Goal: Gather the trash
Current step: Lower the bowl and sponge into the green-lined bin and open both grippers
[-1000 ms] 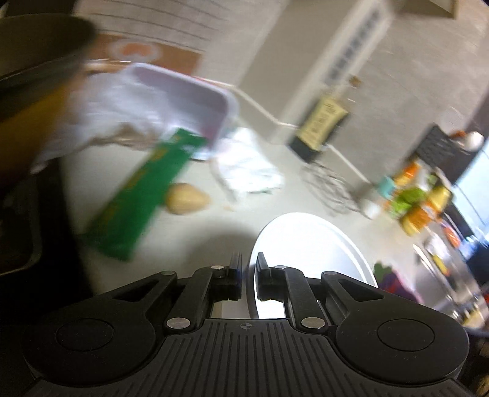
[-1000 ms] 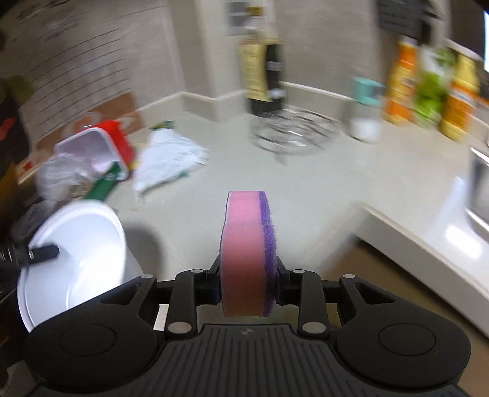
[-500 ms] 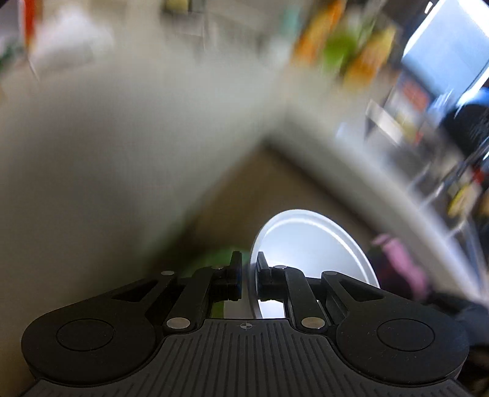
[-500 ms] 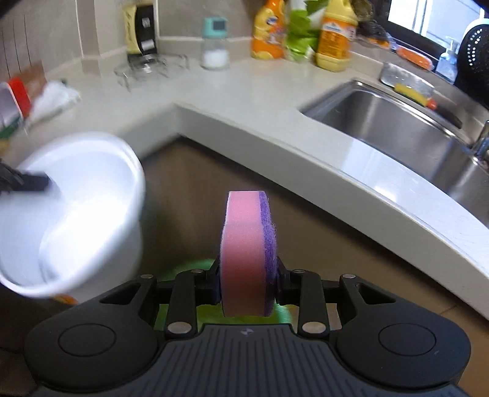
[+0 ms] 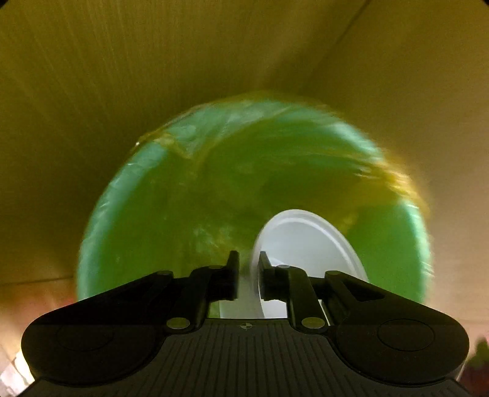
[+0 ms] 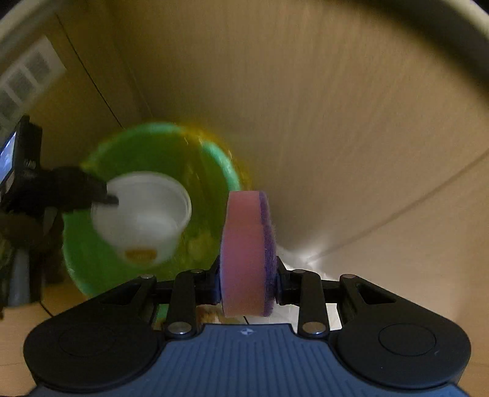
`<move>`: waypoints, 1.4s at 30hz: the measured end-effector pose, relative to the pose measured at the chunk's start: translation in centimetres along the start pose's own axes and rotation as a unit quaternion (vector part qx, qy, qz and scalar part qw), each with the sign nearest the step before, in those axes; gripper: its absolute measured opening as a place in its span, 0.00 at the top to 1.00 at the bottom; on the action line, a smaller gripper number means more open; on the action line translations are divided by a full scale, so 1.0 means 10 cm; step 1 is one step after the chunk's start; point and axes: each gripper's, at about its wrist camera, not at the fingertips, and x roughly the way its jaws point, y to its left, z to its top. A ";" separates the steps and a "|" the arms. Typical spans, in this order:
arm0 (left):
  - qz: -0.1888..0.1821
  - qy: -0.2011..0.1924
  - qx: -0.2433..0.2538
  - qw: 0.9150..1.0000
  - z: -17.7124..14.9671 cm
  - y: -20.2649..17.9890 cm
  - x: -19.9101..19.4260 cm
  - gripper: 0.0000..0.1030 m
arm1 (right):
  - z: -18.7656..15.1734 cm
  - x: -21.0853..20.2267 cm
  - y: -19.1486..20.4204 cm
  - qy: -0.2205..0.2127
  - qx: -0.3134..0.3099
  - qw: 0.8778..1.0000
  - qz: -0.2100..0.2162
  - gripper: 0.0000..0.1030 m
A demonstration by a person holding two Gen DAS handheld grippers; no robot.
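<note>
My left gripper (image 5: pixel 247 264) is shut on the rim of a white plastic bowl (image 5: pixel 308 244) and holds it over the mouth of a green-lined trash bin (image 5: pixel 159 232). In the right wrist view the same bowl (image 6: pixel 143 213) hangs over the bin (image 6: pixel 211 171), with the left gripper's fingers (image 6: pixel 104 198) on its rim; something orange shows at the bowl's lower edge. My right gripper (image 6: pixel 248 274) is shut on a pink and purple sponge (image 6: pixel 244 253), held upright to the right of the bin.
Tan cabinet fronts (image 5: pixel 152 76) stand behind the bin, with a door seam (image 6: pixel 101 91) showing. The pale countertop edge (image 6: pixel 458 18) curves overhead at the top right. Pale floor (image 6: pixel 18 323) shows at the lower left.
Both grippers have swung down from the countertop to below its edge. The bowl has moved from above the counter to over the green bin. The sponge stays held.
</note>
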 end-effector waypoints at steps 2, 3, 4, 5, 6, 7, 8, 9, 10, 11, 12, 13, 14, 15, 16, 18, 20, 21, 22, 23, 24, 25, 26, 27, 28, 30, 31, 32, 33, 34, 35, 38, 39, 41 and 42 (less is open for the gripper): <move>0.012 0.011 -0.006 1.000 0.00 0.06 0.20 0.82 | -0.04 0.11 0.00 0.007 -0.008 1.000 -0.005 0.71; 0.011 0.016 -0.012 1.000 0.00 0.11 0.27 0.82 | -0.04 0.14 0.01 0.006 -0.016 1.000 -0.005 0.71; 0.006 0.018 -0.017 1.000 0.00 0.16 0.32 0.81 | -0.02 0.16 0.05 0.001 -0.025 1.000 -0.004 0.71; 0.000 0.020 -0.019 1.000 0.00 0.19 0.34 0.81 | -0.02 0.19 0.06 -0.002 -0.032 0.999 -0.004 0.71; -0.004 0.023 -0.022 0.999 -0.01 0.23 0.34 0.81 | 0.00 0.23 0.09 -0.002 -0.041 0.999 -0.004 0.71; -0.012 0.024 -0.032 0.999 -0.01 0.28 0.29 0.81 | 0.03 0.29 0.11 0.000 -0.047 0.999 -0.005 0.71; -0.029 0.017 -0.046 0.998 -0.02 0.36 0.19 0.81 | 0.06 0.33 0.14 0.003 -0.054 0.999 -0.002 0.71; -0.044 0.009 -0.054 0.998 -0.02 0.40 0.09 0.81 | 0.07 0.36 0.19 0.004 -0.059 0.998 0.005 0.71; -0.056 -0.002 -0.062 0.997 -0.04 0.45 -0.07 0.81 | 0.08 0.39 0.22 0.005 -0.062 0.998 0.014 0.71; -0.063 -0.012 -0.067 0.996 -0.07 0.49 -0.23 0.81 | 0.10 0.43 0.26 0.009 -0.063 0.998 0.027 0.71; -0.070 -0.024 -0.071 0.995 -0.11 0.54 -0.43 0.81 | 0.14 0.47 0.33 0.016 -0.062 0.997 0.042 0.71; -0.076 -0.035 -0.073 0.994 -0.15 0.59 -0.62 0.81 | 0.17 0.54 0.41 0.027 -0.058 0.996 0.060 0.71; -0.081 -0.045 -0.075 0.993 -0.20 0.64 -0.82 0.81 | 0.20 0.60 0.50 0.038 -0.054 0.995 0.080 0.71; -0.083 -0.051 -0.076 0.992 -0.24 0.67 -0.94 0.81 | 0.21 0.68 0.60 0.048 -0.048 0.993 0.101 0.71; -0.088 -0.055 -0.076 0.992 -0.30 0.71 -1.09 0.81 | 0.24 0.76 0.69 0.060 -0.043 0.990 0.124 0.71; -0.092 -0.058 -0.075 0.991 -0.38 0.80 -1.30 0.81 | 0.31 0.96 0.89 0.082 -0.035 0.985 0.149 0.71; -0.092 -0.061 -0.081 0.991 -0.43 0.90 -1.46 0.81 | 0.38 1.17 1.07 0.098 -0.030 0.983 0.152 0.71; -0.094 -0.061 -0.090 0.990 -0.47 0.96 -1.53 0.81 | 0.41 1.26 1.13 0.109 -0.029 0.982 0.153 0.71; -0.097 -0.061 -0.097 0.989 -0.52 0.96 -1.53 0.81 | 0.45 1.36 1.18 0.124 -0.025 0.980 0.152 0.70; -0.100 -0.060 -0.104 0.988 -0.55 1.00 -1.58 0.81 | 0.47 1.44 1.20 0.138 -0.017 0.978 0.153 0.66; -0.101 -0.060 -0.108 0.987 -0.58 1.00 -1.62 0.81 | 0.51 1.50 1.22 0.152 -0.004 0.976 0.156 0.63; -0.103 -0.061 -0.111 0.987 -0.58 1.02 -1.67 0.81 | 0.51 1.49 1.23 0.158 0.008 0.975 0.157 0.59; -0.107 -0.062 -0.111 0.986 -0.58 1.04 -1.73 0.81 | 0.53 1.48 1.24 0.158 0.017 0.975 0.157 0.56; -0.110 -0.065 -0.110 0.986 -0.56 1.05 -1.77 0.81 | 0.55 1.45 1.25 0.156 0.020 0.975 0.157 0.54; -0.112 -0.068 -0.109 0.985 -0.55 1.04 -1.83 0.81 | 0.55 1.38 1.26 0.152 0.021 0.976 0.155 0.52; -0.121 -0.079 -0.099 0.985 -0.51 1.00 -2.00 0.81 | 0.56 1.25 1.24 0.144 0.018 0.979 0.144 0.52; -0.129 -0.085 -0.091 0.984 -0.48 0.98 -2.11 0.81 | 0.55 1.15 1.24 0.141 0.017 0.980 0.139 0.52; -0.136 -0.090 -0.079 0.983 -0.45 0.94 -2.23 0.81 | 0.55 1.06 1.23 0.138 0.017 0.981 0.135 0.52; -0.142 -0.095 -0.066 0.983 -0.41 0.89 -2.36 0.81 | 0.55 0.96 1.22 0.135 0.018 0.982 0.130 0.52; -0.147 -0.099 -0.055 0.983 -0.39 0.84 -2.47 0.81 | 0.54 0.84 1.22 0.129 0.019 0.983 0.126 0.52; -0.151 -0.104 -0.042 0.982 -0.35 0.79 -2.62 0.81 | 0.57 0.72 1.22 0.122 0.020 0.985 0.123 0.52; -0.141 -0.120 -0.008 0.983 -0.22 0.66 -3.07 0.81 | 0.61 0.28 1.27 0.093 0.014 0.989 0.115 0.52; -0.138 -0.129 0.003 0.982 -0.16 0.64 -3.25 0.81 | 0.63 0.08 1.31 0.077 0.011 0.989 0.124 0.52; -0.131 -0.148 0.018 0.980 -0.05 0.63 -3.58 0.81 | 0.70 -0.30 1.38 0.043 0.004 0.990 0.137 0.52; -0.125 -0.158 0.023 0.979 0.00 0.65 -3.74 0.81 | 0.74 -0.50 1.45 0.023 -0.002 0.990 0.141 0.52</move>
